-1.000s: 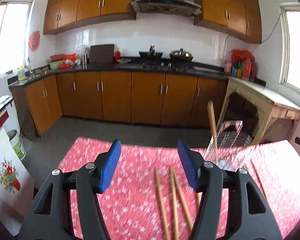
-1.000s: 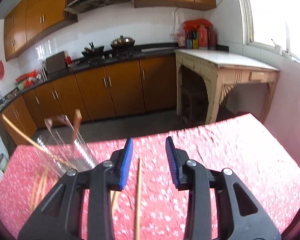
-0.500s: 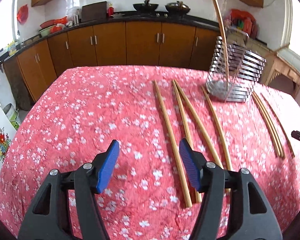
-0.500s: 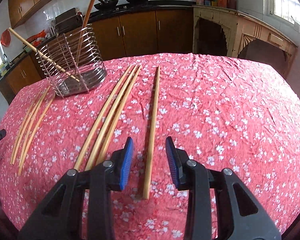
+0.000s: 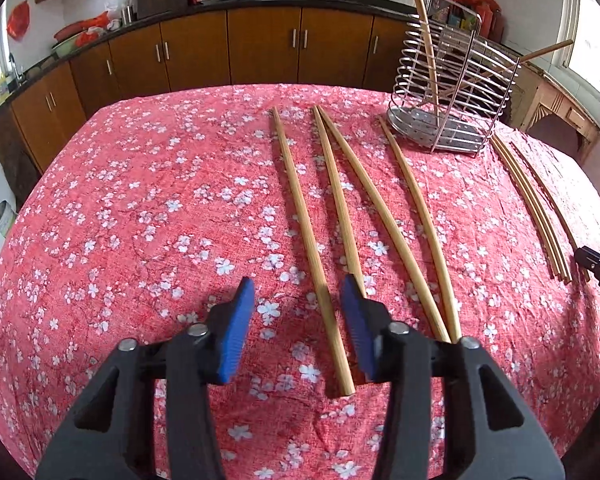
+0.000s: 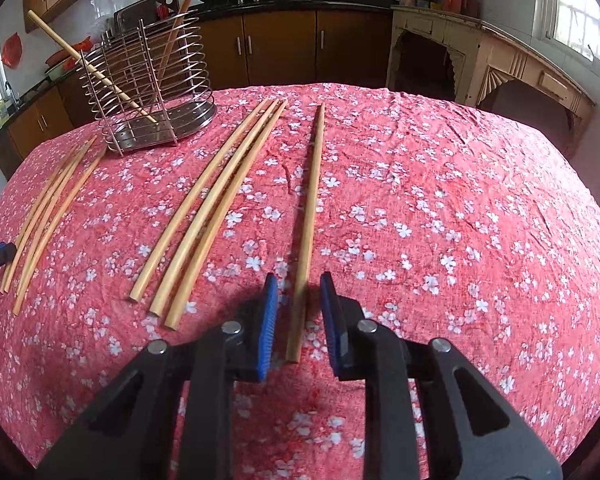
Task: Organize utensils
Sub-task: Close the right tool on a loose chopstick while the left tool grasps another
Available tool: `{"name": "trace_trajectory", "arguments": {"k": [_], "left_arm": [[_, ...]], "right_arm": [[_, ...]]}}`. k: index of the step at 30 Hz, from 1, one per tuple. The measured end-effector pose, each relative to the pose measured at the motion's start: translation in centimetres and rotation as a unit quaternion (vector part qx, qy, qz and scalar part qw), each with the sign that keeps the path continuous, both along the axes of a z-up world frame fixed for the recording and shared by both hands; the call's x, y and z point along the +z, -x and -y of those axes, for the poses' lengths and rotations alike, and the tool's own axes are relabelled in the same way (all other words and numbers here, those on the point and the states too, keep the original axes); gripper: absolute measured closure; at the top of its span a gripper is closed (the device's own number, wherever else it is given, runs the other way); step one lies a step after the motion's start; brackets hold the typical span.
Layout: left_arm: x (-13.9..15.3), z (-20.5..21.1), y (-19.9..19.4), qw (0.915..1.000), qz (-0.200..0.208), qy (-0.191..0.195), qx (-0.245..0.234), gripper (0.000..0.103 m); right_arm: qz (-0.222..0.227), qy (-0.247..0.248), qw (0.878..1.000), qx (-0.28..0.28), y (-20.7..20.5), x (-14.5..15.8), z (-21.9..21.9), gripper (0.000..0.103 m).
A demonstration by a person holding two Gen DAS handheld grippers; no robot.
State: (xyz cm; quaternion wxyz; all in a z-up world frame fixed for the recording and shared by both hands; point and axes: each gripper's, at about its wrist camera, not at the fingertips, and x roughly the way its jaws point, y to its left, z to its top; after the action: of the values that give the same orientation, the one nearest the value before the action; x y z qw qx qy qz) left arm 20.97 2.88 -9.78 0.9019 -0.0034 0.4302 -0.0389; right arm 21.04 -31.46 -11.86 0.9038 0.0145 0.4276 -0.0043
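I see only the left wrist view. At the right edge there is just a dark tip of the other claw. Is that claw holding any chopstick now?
Observer: No. The right claw is open. A single chopstick lies flat on the tablecloth, with its near end in the claw's gap, not gripped.
Operator: Are there other chopsticks close to that one?
Observer: Yes. Three chopsticks lie side by side to its left, apart from it, pointing toward the far edge of the table as it does.
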Motion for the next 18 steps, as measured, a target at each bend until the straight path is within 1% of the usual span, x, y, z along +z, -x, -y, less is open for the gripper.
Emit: {"name": "trace_trajectory", "arguments": {"k": [2,3,4,7,13,16,17,18], "left_arm": [[0.1,0.3,-0.3,1.0000,-0.001,-0.008,-0.003,0.068],[0.1,0.4,-0.5,0.9999,-0.001,-0.011,-0.003,0.074],[0.1,0.4,-0.7,0.9999,-0.001,-0.013,0.001,0.081],[0.2,-0.6,-2.1,0.9998,-0.005,-0.008,0.018,0.094],[0.1,-4.0,-4.2,0.9982,0.000,-0.018,0.057,0.095],[0.2,-5.0,-4.9,0.9981,0.000,-0.018,0.059,0.095],[0.2,-5.3,-4.8,0.9982,0.000,-0.017,0.057,0.094],[0.2,-5.4,-4.6,0.9983,0.000,-0.016,0.055,0.087]], "right_arm": [[0.001,0.000,1.000,0.001,-0.2,0.0,-0.2,0.090],[0.001,0.000,1.000,0.002,-0.3,-0.1,-0.3,0.093],[0.001,0.002,1.000,0.001,-0.5,-0.1,-0.4,0.093],[0.000,0.004,1.000,-0.006,-1.2,0.0,0.1,0.095],[0.004,0.005,0.998,-0.062,-3.0,0.1,3.5,0.095],[0.005,-0.006,0.997,-0.075,-3.6,0.1,4.8,0.095],[0.004,-0.013,0.997,-0.077,-3.5,0.1,5.1,0.095],[0.004,-0.019,0.997,-0.077,-3.5,0.0,5.3,0.094]]}}
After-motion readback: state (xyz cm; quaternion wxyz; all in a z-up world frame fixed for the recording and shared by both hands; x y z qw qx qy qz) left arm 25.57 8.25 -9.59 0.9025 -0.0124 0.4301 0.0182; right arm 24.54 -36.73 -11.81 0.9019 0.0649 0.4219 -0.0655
